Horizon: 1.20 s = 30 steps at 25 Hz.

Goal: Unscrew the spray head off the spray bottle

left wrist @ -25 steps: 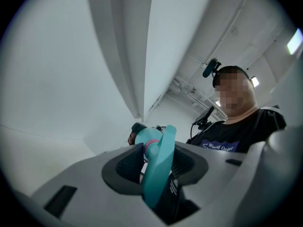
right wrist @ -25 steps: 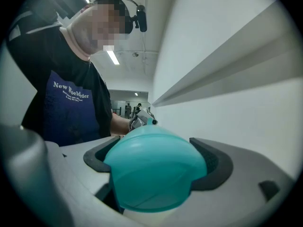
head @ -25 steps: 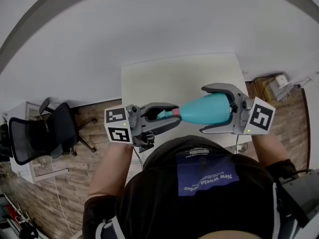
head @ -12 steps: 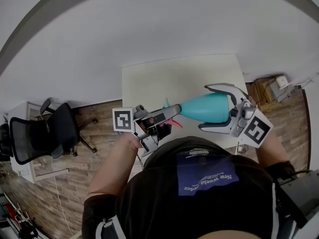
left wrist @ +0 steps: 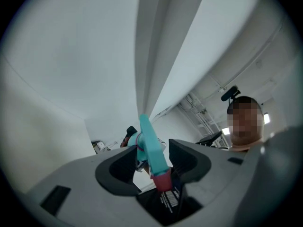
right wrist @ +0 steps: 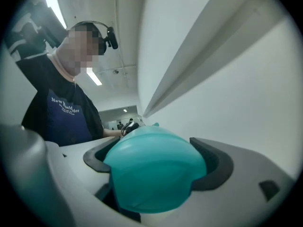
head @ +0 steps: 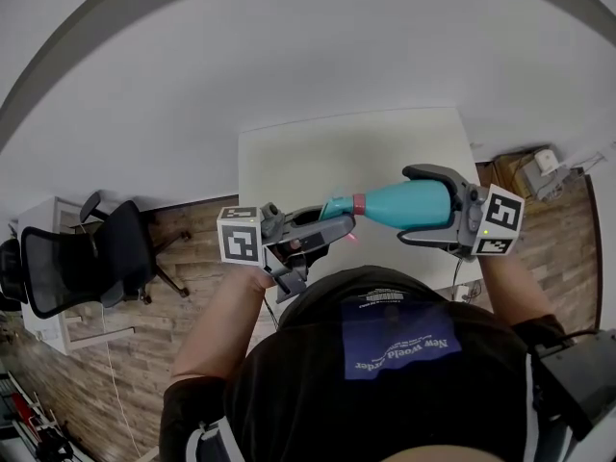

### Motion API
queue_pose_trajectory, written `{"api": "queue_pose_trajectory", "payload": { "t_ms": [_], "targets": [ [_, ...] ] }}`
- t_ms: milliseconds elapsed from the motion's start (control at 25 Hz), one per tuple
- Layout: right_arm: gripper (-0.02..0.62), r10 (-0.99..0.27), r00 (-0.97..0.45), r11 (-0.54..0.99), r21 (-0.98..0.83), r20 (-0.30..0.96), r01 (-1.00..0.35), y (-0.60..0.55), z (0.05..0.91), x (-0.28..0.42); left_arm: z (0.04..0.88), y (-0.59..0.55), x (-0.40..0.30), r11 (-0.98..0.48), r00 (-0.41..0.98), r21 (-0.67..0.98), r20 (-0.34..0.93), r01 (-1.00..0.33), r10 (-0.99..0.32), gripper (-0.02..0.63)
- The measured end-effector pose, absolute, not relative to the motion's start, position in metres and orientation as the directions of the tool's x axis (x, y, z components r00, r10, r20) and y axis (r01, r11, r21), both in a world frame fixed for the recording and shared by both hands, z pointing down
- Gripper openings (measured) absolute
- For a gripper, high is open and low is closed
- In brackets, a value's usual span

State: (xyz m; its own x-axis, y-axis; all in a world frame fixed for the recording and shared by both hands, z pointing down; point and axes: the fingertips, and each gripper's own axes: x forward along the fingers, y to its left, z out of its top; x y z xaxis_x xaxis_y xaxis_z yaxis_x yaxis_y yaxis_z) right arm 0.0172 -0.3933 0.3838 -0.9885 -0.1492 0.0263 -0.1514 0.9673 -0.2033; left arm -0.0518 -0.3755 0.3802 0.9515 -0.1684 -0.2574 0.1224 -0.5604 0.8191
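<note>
Head view first: spray bottle (head: 412, 203) is held level over the counter (head: 318, 157), clamped in my right hand-held gripper (head: 408, 206), with the spray head (head: 337, 207) seated on its neck. My left hand-held gripper (head: 329, 226) has rolled since a second ago.

Left gripper view: the jaws have just been opening and the spray head (left wrist: 151, 143) sits loose between them. I read that as a release before re-gripping for another twist.

Right gripper view: jaws tight on the bottle's base.

spray bottle (head: 409, 203) lying level above the table's (head: 318, 157) near side, spray head (head: 339, 205) at its left end, office chair (head: 87, 258) on the floor (head: 192, 221) off left of the table
</note>
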Motion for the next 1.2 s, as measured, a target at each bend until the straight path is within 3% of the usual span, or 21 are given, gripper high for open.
{"api": "queue_pose_trajectory", "payload": {
  "t_ms": [360, 560, 680, 800, 1000, 1200],
  "targets": [
    [0.462, -0.123, -0.992, 0.889, -0.448, -0.039, -0.093, -0.400, 0.391, 0.034, 0.365, -0.358, -0.066, -0.861, 0.971, 0.507, -0.187, -0.032, -0.146, 0.215],
    [0.462, -0.102, -0.993, 0.851, -0.522, -0.065, -0.054, -0.399, 0.391, 0.035, 0.371, -0.357, -0.080, -0.963, 0.979, 0.182, -0.013, -0.198, -0.204, 0.233],
    [0.462, -0.085, -0.995, 0.831, -0.554, -0.052, -0.042, -0.396, 0.395, 0.033, 0.374, -0.354, -0.081, -0.965, 0.963, -0.082, 0.094, -0.247, -0.254, 0.258],
    [0.462, -0.080, -0.994, 0.807, -0.590, -0.079, -0.019, -0.397, 0.395, 0.034, 0.376, -0.347, -0.079, -0.931, 0.955, -0.328, 0.187, -0.159, -0.229, 0.258],
    [0.462, -0.040, -0.994, 0.774, -0.632, -0.106, 0.036, -0.393, 0.390, 0.028, 0.382, -0.359, -0.088, -0.862, 0.912, -0.460, 0.223, -0.213, -0.344, 0.258],
    [0.462, 0.023, -0.996, 0.748, -0.659, -0.084, 0.073, -0.388, 0.395, 0.021, 0.376, -0.352, -0.050, -0.777, 0.915, -0.617, 0.233, -0.121, -0.328, 0.258]
  ]
}}
